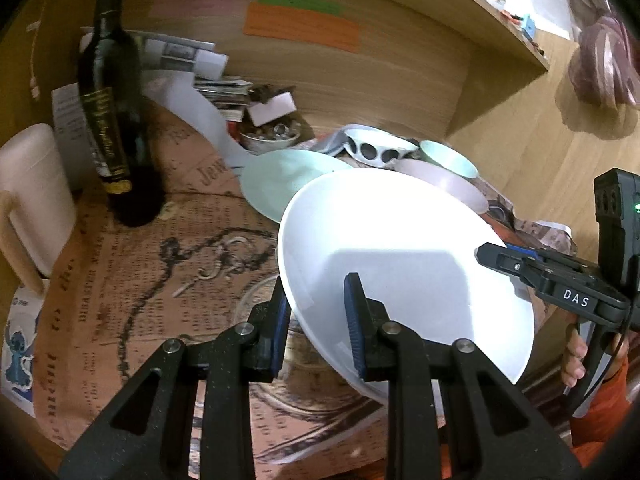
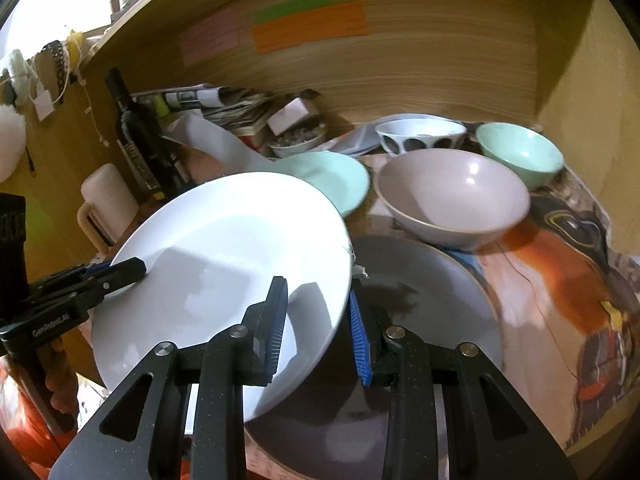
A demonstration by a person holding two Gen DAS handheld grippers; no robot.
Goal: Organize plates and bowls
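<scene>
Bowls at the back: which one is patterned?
The white bowl with dark ovals, furthest back; the pinkish-grey bowl and mint bowl are plain.

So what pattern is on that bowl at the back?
White bowl with big dark dots, clearest in the right wrist view.

The white plate (image 2: 224, 264), tilted and clamped at opposite rims by the left gripper (image 1: 316, 320) and the right gripper (image 2: 318, 320), fills the middle of the desk nook. Under its right edge lies a grey plate (image 2: 432, 320). Behind it the way is crowded: a mint plate (image 2: 332, 178), a pinkish bowl (image 2: 452, 196), a mint bowl (image 2: 520, 154) and a spotted bowl (image 2: 420, 134) stand close together. A dark bottle (image 1: 112, 120) and a cream mug (image 1: 32, 196) block the left side. Bare printed paper (image 1: 132, 280) lies open left of the white plate; a strip (image 2: 560, 280) is free at far right.
</scene>
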